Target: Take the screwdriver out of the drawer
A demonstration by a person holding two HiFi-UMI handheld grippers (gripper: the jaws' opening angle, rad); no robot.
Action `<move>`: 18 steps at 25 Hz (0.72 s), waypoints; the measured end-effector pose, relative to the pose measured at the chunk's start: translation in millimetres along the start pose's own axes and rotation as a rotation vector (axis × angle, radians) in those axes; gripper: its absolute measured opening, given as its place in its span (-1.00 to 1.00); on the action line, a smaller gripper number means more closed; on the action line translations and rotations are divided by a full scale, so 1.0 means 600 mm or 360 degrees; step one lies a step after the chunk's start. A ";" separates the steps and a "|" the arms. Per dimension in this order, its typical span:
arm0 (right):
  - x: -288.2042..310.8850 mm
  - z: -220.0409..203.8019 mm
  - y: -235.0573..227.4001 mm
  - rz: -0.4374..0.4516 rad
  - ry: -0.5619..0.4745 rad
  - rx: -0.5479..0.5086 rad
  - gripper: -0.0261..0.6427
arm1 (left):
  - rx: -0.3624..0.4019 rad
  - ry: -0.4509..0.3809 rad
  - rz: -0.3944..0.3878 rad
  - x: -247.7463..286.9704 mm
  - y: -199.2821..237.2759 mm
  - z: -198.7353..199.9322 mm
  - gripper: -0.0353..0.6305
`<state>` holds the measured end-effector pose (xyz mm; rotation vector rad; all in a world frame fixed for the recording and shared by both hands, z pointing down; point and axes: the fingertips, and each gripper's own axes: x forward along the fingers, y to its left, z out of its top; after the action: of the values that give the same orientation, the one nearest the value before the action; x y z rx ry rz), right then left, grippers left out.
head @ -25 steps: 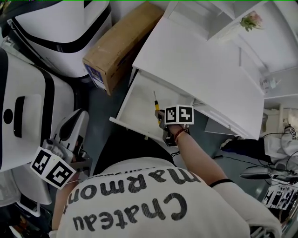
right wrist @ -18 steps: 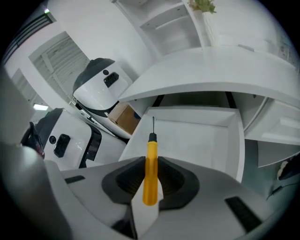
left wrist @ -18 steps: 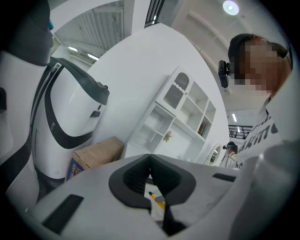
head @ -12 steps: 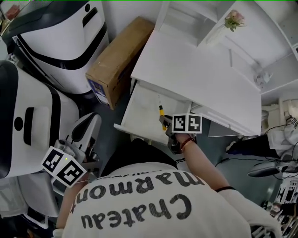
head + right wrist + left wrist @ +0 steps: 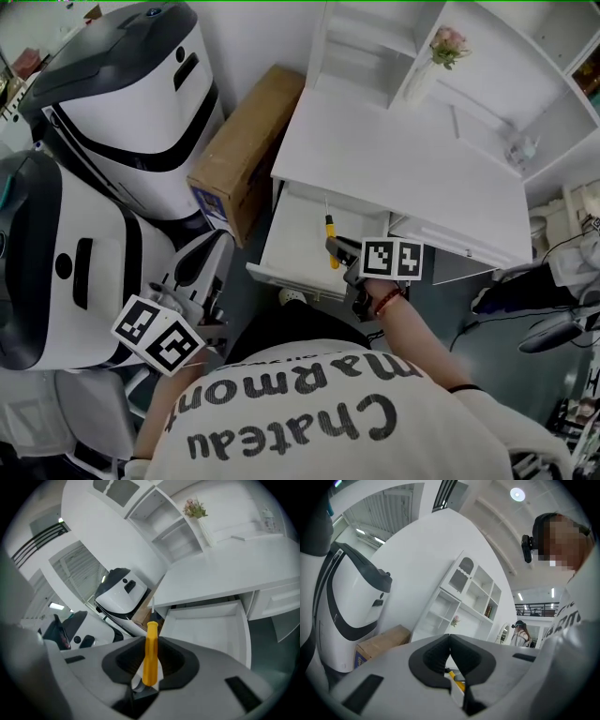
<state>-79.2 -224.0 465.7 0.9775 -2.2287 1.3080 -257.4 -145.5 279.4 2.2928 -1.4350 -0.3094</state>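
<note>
The screwdriver [image 5: 330, 228] is clamped by its yellow handle in the right gripper [image 5: 337, 249], whose jaws stand partly apart with the pads pressed on either side of the handle. Its long axis runs near to far along the line of the jaws; the thin metal shaft points away from the person, toward the far side, and the butt of the handle sits back in the throat of the gripper. It is held in the air above the near right part of the open drawer [image 5: 281, 272], a shallow white tray pulled out from under the white worktop [image 5: 412, 178]. The left gripper [image 5: 450, 644] is well apart at the near left, its jaws brought together with nothing between them. A cardboard box [image 5: 248, 150] leans on the floor just left of the worktop, and large white machines with dark bands [image 5: 131, 103] stand further left. At the far right a white shelf unit [image 5: 375, 37] rises behind the worktop, with a small vase of flowers [image 5: 441, 47] on it. The floor [image 5: 239, 262] is dark grey.
</note>
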 end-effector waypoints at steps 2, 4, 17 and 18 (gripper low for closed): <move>-0.016 0.012 0.025 0.0052 -0.0065 0.0026 -0.65 | 0.0012 -0.0001 -0.0020 -0.001 -0.007 0.003 -0.82; -0.033 0.024 0.052 0.0115 -0.0135 0.0054 -0.65 | 0.0028 -0.0003 -0.0031 -0.003 -0.012 0.007 -0.82; -0.187 0.104 0.221 0.0463 -0.0655 -0.0033 -0.65 | 0.0128 -0.0037 -0.0199 0.015 -0.079 0.032 -0.82; -0.201 0.109 0.228 0.0474 -0.0699 -0.0054 -0.65 | 0.0141 -0.0036 -0.0219 0.019 -0.088 0.032 -0.82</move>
<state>-93.5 -190.6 275.6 1.0286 -2.8103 1.2606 -217.3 -139.8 238.6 2.4729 -1.3290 -0.3193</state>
